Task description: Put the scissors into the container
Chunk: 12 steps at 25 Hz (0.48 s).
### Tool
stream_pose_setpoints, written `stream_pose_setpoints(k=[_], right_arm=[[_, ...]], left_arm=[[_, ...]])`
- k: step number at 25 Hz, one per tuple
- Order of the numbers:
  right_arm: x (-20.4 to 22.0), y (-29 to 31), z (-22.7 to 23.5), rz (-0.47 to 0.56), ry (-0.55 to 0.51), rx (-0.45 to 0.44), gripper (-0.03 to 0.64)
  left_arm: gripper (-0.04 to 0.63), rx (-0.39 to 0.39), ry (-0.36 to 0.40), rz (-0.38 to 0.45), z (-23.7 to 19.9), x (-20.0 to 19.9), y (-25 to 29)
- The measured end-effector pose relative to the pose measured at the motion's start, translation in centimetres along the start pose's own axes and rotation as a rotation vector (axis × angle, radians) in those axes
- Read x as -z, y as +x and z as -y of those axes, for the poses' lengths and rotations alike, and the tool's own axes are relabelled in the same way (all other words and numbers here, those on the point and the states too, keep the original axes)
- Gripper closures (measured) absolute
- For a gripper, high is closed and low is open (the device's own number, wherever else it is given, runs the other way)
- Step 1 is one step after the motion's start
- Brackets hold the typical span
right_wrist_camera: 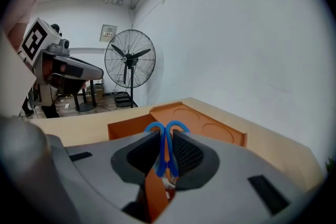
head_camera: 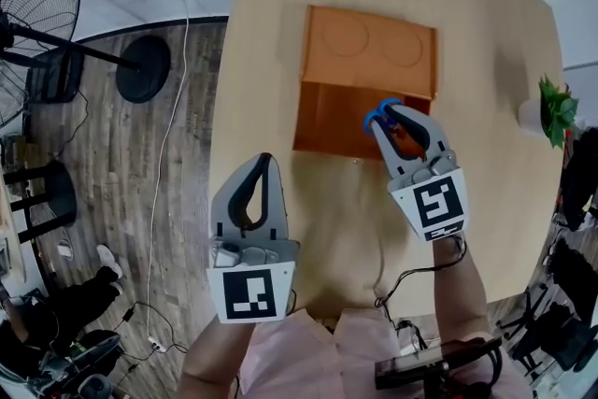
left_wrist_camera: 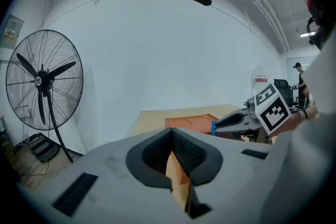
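Blue scissors [right_wrist_camera: 168, 144] between right gripper [right_wrist_camera: 166, 135] jaws

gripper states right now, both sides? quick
Left gripper: closed, jaws together, nothing between them.
Right gripper: closed on the blue-handled scissors, handle loops poking past the jaw tips.

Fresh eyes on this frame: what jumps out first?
The orange container sits in the middle of the table. The right gripper is over its open part, jaws shut on blue-handled scissors. The left gripper hangs nearer the person, jaws together and empty. A big fan stands beyond the table at the head view's left.
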State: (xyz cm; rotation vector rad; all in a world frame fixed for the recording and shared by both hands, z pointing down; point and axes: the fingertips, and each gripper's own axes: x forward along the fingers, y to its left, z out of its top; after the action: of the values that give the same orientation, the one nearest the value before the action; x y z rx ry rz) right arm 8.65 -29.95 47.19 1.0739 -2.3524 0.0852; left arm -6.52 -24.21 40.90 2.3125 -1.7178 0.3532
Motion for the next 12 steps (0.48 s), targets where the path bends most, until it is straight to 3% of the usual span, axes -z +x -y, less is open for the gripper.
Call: stream_pose_setpoints(k=[12], right_arm=[[1.9, 4.2, -1.8, -0.126, -0.041, -0.129, 0.537]], left_arm=[[0.591, -0.018, -0.034, -0.033, -2.0, 2.1, 1.4]])
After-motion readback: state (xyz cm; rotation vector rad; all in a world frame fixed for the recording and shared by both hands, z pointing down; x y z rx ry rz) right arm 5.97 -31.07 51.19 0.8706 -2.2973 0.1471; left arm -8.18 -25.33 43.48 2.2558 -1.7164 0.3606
